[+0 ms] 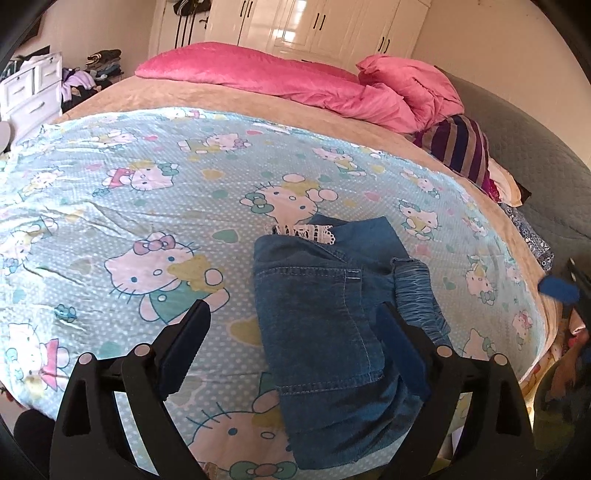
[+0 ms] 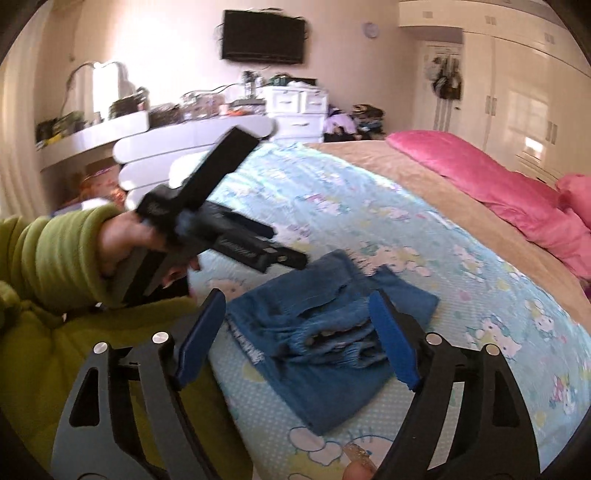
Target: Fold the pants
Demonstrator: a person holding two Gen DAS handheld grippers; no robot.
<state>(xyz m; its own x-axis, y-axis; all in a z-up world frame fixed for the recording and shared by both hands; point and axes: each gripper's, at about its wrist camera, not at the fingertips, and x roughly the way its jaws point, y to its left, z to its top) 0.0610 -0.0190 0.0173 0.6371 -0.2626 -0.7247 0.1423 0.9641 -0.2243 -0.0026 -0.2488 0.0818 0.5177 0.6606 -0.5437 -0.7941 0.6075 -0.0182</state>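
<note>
The blue denim pants lie folded into a compact bundle on the Hello Kitty sheet, with white lace trim at the far end and the elastic waistband at the right. My left gripper is open and empty, held above the bundle's left part. In the right wrist view the pants lie just past my right gripper, which is open and empty above them. The left gripper shows there too, held in a hand with a green sleeve, raised above the bed.
Pink bedding and a striped cloth lie at the bed's far side. A white dresser and a cluttered vanity stand beyond the bed. White wardrobes line the wall. The right gripper's blue pad shows at the bed's right edge.
</note>
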